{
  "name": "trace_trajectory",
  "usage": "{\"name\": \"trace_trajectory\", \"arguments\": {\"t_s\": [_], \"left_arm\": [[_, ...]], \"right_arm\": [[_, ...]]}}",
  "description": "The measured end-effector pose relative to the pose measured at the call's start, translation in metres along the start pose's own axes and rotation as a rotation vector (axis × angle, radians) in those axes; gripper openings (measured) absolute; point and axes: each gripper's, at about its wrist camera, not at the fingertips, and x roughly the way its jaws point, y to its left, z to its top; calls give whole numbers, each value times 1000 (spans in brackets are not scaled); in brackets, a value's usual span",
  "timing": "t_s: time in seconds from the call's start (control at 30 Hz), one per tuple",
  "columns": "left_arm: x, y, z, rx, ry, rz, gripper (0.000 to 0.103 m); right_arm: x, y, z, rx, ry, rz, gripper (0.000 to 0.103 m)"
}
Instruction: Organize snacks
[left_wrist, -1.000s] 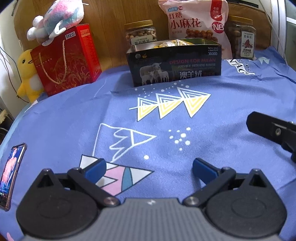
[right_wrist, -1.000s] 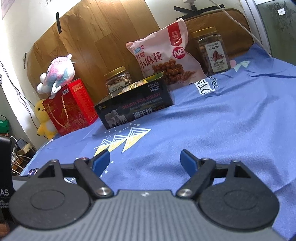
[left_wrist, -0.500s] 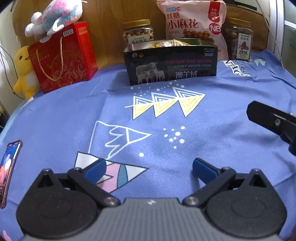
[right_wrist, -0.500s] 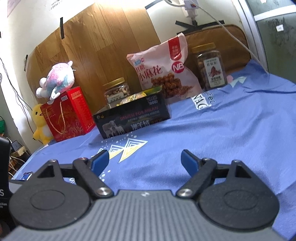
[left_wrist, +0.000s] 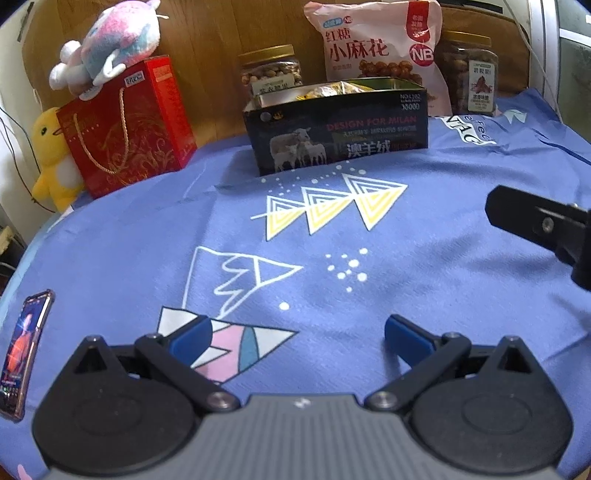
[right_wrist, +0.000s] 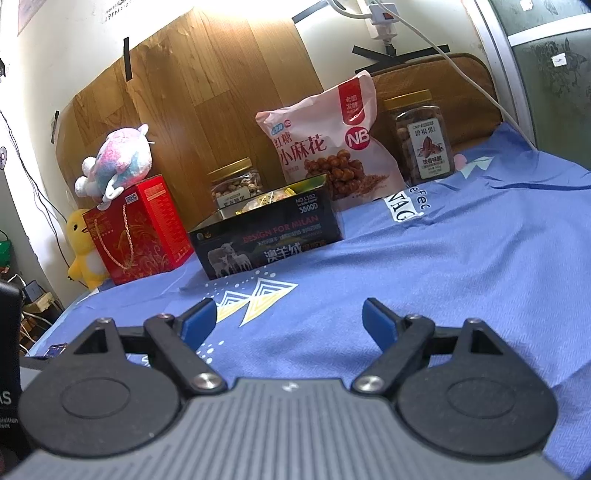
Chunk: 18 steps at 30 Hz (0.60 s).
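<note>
Right gripper: jaws spread wide, nothing between them; low over the blue cloth
Left gripper: likewise wide and empty
Snack box: dead ahead, well apart; long side facing the tools
Pink snack bag: behind it; jars either side
Nearer hand: cannot tell

Open dark box holds wrapped snacks.

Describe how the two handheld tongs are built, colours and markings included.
Both match. The left tongs and right tongs each have a ribbed grey body with a small white mark, two round black discs, black linkage arms with silver pivot screws, and blue finger pads. No sleeves or cables show on them.
</note>
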Motion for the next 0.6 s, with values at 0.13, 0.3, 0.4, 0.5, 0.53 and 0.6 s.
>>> {"name": "trace_trajectory", "arguments": {"t_s": [0.13, 0.3, 0.4, 0.5, 0.53, 0.6], "left_arm": [[1, 1, 0, -7, 15, -15, 103], [1, 0, -2, -15, 25, -25, 103], [0, 1, -2, -24, 32, -33, 103], [0, 2, -2, -32, 39, -42, 103], [0, 2, -2, -31, 38, -42, 103], [-1, 1, -2, -28, 37, -40, 103]], "right_arm": [[-1, -1, 0, 7, -3, -1, 88], [-1, -2, 0, 8, 2, 2, 88], [-2, -2, -1, 11, 4, 1, 88], [-2, -2, -1, 12, 3, 2, 88], [-2, -2, -1, 13, 3, 1, 88], [-2, -2, -2, 13, 1, 1, 88]]}}
